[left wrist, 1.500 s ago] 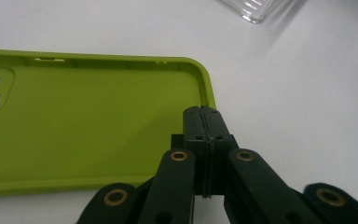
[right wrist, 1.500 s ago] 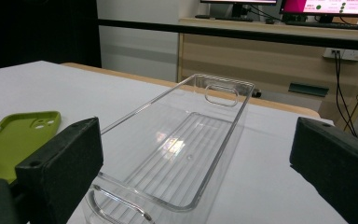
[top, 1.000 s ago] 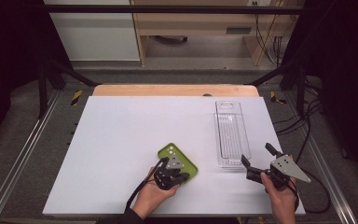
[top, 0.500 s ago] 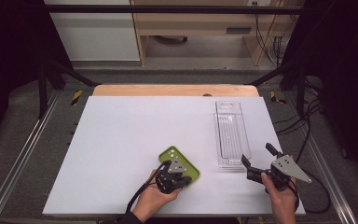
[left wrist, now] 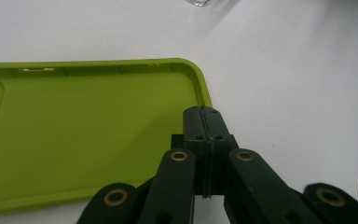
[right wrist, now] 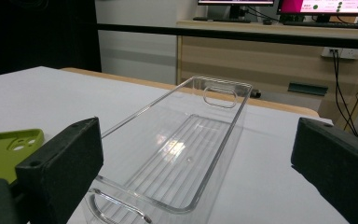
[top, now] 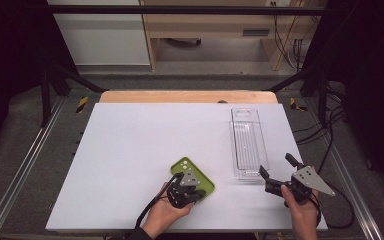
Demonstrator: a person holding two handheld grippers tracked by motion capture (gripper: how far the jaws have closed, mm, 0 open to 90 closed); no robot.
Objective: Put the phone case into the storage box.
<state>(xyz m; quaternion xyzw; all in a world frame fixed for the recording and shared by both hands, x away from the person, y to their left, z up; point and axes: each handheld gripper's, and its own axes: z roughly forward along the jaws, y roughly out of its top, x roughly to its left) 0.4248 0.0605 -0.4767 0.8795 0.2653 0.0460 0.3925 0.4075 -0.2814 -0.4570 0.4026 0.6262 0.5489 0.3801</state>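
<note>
A lime-green phone case [top: 187,167] lies hollow side up on the white table near its front edge. My left gripper [top: 200,192] sits at the case's near right end. In the left gripper view its jaws [left wrist: 204,122] are pressed together over the rim of the case [left wrist: 74,140]; I cannot tell whether the rim is pinched. My right gripper [top: 275,164] is held open just in front of the near end of a long clear plastic tray [top: 247,145]. In the right gripper view, the wide-apart pads [right wrist: 60,163] frame the empty tray [right wrist: 182,154], and the case [right wrist: 4,149] lies at the left.
The white table top [top: 130,150] spreads wide to the left and behind the case. A wooden strip [top: 180,96] runs along its far edge. Metal rails [top: 25,165] flank both sides, and cables [top: 330,145] trail at the right.
</note>
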